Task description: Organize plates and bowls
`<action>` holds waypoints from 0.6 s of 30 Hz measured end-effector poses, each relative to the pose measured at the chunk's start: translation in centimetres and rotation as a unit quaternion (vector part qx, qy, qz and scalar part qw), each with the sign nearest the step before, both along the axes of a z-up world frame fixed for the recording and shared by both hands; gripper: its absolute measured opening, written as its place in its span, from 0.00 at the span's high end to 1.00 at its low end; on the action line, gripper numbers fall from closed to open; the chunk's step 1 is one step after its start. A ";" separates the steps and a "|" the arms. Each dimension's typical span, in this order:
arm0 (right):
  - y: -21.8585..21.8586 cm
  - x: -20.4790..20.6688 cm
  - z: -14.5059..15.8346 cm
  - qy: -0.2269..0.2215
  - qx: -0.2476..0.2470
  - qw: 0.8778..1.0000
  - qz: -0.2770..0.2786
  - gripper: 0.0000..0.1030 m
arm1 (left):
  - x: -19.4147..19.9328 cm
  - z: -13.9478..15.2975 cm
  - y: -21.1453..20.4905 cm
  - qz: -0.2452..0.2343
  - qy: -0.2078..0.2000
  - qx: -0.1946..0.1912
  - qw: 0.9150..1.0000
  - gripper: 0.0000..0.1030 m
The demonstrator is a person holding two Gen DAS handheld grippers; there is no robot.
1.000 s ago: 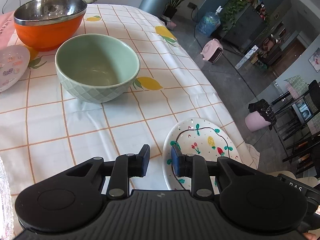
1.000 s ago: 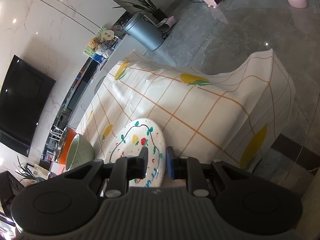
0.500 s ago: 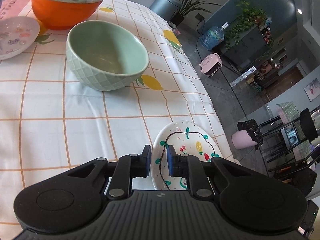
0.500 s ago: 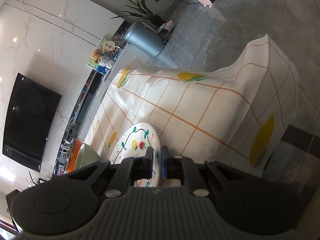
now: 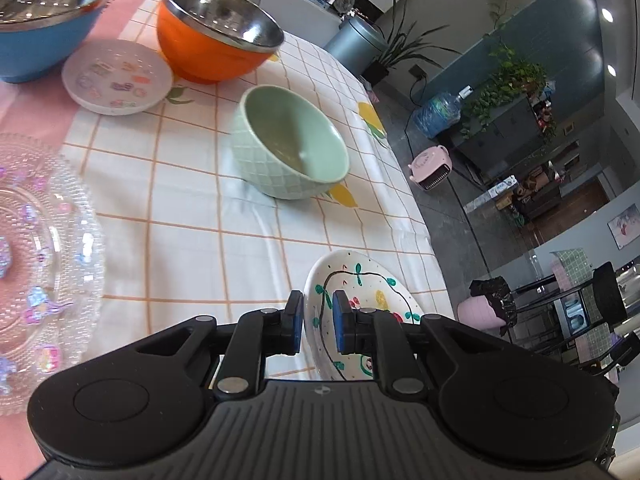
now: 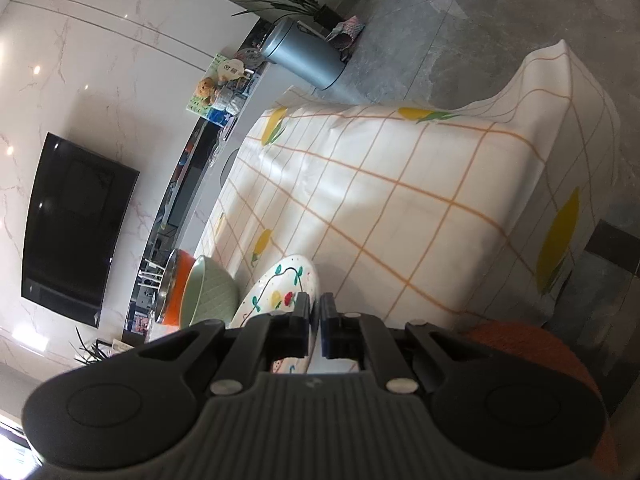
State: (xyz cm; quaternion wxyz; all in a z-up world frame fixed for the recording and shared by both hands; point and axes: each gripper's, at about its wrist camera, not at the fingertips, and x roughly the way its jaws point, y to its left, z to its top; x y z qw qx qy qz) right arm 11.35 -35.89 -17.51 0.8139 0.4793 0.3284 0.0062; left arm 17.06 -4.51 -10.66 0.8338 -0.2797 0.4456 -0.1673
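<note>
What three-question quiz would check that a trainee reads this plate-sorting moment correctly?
1. True or false: the green bowl stands on the checked cloth, apart from the orange bowl.
2. The right tool is shut on: A) a spoon, B) the painted plate, C) a cup.
3. Fill in: the small printed plate lies between the blue bowl and the ___ bowl.
Key: 1 true; 2 B; 3 orange.

The worktop (image 5: 192, 248) wears a white tablecloth with an orange grid and lemons. A mint green bowl (image 5: 290, 148) sits mid-cloth; behind it stand an orange steel-lined bowl (image 5: 216, 36), a small sticker-patterned plate (image 5: 116, 76) and a blue bowl (image 5: 44, 16). A clear glass plate (image 5: 36, 264) lies by the left edge. A hand-painted plate (image 5: 360, 304) is tilted at the right edge.
</note>
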 end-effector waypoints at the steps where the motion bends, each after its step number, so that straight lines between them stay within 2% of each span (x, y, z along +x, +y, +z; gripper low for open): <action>1: 0.6 0.2 0.1 0.000 0.001 1.000 0.007 0.97 | -0.3 0.0 0.8 0.009 0.000 0.000 1.000 0.84; 8: 6.5 1.4 1.2 -0.001 -0.009 0.997 0.075 0.97 | -2.6 0.0 7.1 0.080 -0.001 -0.018 0.997 0.84; 18: 16.3 4.9 1.6 0.001 -0.040 0.984 0.174 0.97 | -4.9 -0.9 15.4 0.175 0.002 -0.022 0.984 0.84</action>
